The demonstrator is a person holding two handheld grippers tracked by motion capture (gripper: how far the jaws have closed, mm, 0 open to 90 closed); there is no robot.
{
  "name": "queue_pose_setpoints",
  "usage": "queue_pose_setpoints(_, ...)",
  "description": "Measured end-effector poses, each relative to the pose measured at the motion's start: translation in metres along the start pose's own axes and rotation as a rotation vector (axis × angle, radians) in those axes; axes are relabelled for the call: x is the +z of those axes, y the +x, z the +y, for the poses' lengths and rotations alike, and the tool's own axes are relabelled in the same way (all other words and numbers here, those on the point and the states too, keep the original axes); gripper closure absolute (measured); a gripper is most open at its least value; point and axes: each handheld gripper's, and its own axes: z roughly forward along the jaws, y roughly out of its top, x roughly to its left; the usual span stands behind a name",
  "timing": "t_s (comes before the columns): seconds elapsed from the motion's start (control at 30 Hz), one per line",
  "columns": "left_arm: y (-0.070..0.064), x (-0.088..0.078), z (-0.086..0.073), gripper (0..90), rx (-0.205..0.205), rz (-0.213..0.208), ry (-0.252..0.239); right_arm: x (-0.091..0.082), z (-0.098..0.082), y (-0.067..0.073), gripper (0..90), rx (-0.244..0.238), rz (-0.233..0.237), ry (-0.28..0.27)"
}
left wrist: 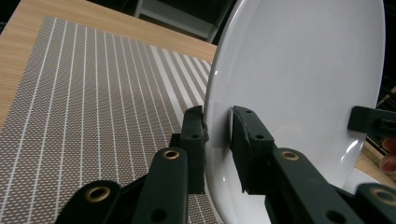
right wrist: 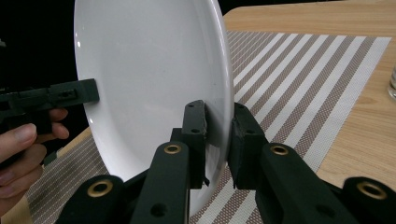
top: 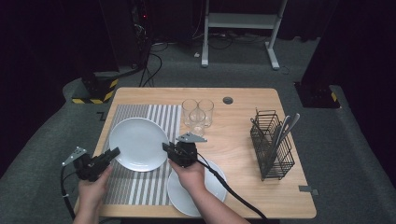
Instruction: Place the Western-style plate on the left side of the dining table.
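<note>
A white plate (top: pixel 137 142) hangs just above the striped placemat (top: pixel 140 186), held by both grippers at opposite rims. My left gripper (top: pixel 113 153) is shut on its left rim; in the left gripper view the pads (left wrist: pixel 243 135) pinch the plate (left wrist: pixel 299 74) edge. My right gripper (top: pixel 166 148) is shut on the right rim, and in the right gripper view the plate (right wrist: pixel 149 74) sits between its fingers (right wrist: pixel 194 128). A second white plate (top: pixel 184 196) lies on the table under the right hand.
Three clear glasses (top: pixel 197 113) stand behind the placemat. A black wire cutlery basket (top: pixel 272 144) with utensils stands at the right. The wooden table (top: pixel 243 186) has bare room between the glasses and the basket.
</note>
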Motion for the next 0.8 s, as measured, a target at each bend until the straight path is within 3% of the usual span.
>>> queue_pose_setpoints(0.8,0.011,0.002,0.003,74.9,-0.005,0.029,0.018,0.016,0.005,-0.001,78.0,0.008,-0.005,0.033)
